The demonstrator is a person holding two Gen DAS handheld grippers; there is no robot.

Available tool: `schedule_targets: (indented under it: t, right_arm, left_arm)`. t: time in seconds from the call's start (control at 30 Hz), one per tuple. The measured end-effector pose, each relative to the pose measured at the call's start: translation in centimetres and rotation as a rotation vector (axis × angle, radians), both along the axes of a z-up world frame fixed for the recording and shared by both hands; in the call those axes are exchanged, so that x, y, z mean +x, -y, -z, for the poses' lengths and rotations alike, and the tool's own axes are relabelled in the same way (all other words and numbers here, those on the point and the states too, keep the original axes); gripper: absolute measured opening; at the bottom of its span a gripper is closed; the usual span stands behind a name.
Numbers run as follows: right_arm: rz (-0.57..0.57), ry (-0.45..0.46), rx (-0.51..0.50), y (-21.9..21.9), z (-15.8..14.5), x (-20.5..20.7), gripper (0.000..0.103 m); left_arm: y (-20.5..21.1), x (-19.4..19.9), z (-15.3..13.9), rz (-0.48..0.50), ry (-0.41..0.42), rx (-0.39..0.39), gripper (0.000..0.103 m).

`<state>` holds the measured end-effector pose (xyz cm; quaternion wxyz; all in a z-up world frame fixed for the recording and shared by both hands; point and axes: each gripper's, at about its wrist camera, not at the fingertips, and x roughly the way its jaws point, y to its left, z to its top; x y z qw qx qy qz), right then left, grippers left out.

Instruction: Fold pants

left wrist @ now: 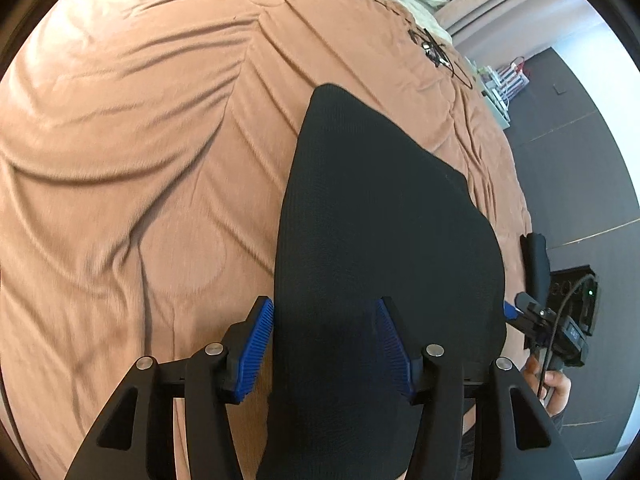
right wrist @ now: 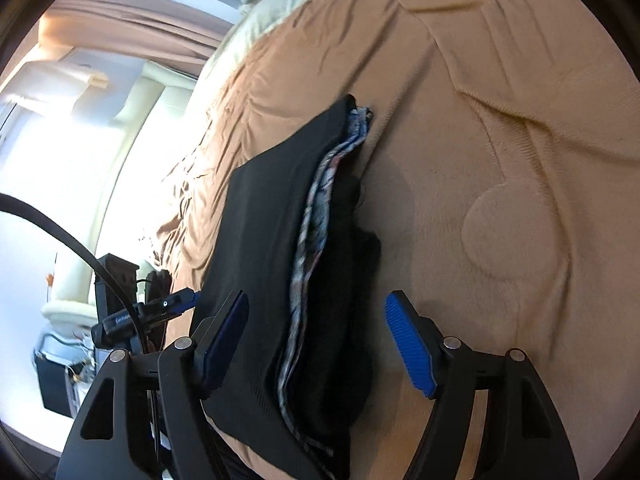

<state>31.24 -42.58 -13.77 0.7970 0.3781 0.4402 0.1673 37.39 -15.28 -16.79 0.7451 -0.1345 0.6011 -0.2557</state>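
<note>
Pants [left wrist: 384,220] lie folded near blanket [left wrist: 140,140] edge, both claws [left wrist: 326,350] [right wrist: 316,346] spread.

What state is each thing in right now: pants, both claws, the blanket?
Pants: folded, lying flat on the bed, unclamped.
Patterned layer: sandwiched in the fold, its edge showing.
Left claw: open, pads either side of the near edge of the pants, not pressing.
Right claw: open, straddling the folded edge, gripping nothing.
Blanket: spread over the bed, wrinkled.
</note>
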Motion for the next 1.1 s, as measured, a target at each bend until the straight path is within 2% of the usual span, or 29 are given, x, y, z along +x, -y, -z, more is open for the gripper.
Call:
schedule_targets:
  t: [0.37,0.67,0.8,0.87,0.93,1.0,1.1]
  right_arm:
    - [-0.023,-0.048,0.127,1.2,3.1,3.3,0.07]
    - [-0.047,-0.046,0.13,1.2,3.8,5.0,0.07]
    - [-0.053,-0.015,0.138,1.4,3.3,4.7,0.07]
    - [-0.057,0.017,0.151,1.7,2.9,4.3,0.061]
    - [-0.059,0.044,0.158,2.1,2.5,3.8,0.06]
    - [-0.056,0.053,0.153,2.4,2.4,3.3,0.06]
    - [-0.052,-0.003,0.096,2.3,3.4,3.2,0.06]
  left_arm:
    - [0.2,3.6,1.2,-0.017,-0.009,-0.027,0.056]
    - [0.3,6.3,2.9,-0.023,-0.039,-0.067,0.055]
    - [0.9,7.5,3.5,-0.033,-0.04,-0.102,0.054]
    - [1.3,7.9,3.6,-0.027,-0.034,-0.11,0.046]
    - [1.7,8.2,3.3,-0.019,-0.028,-0.124,0.037]
    - [1.9,8.3,2.8,-0.004,-0.016,-0.168,0.036]
    - [2.3,8.4,2.5,0.017,-0.007,-0.155,0.036]
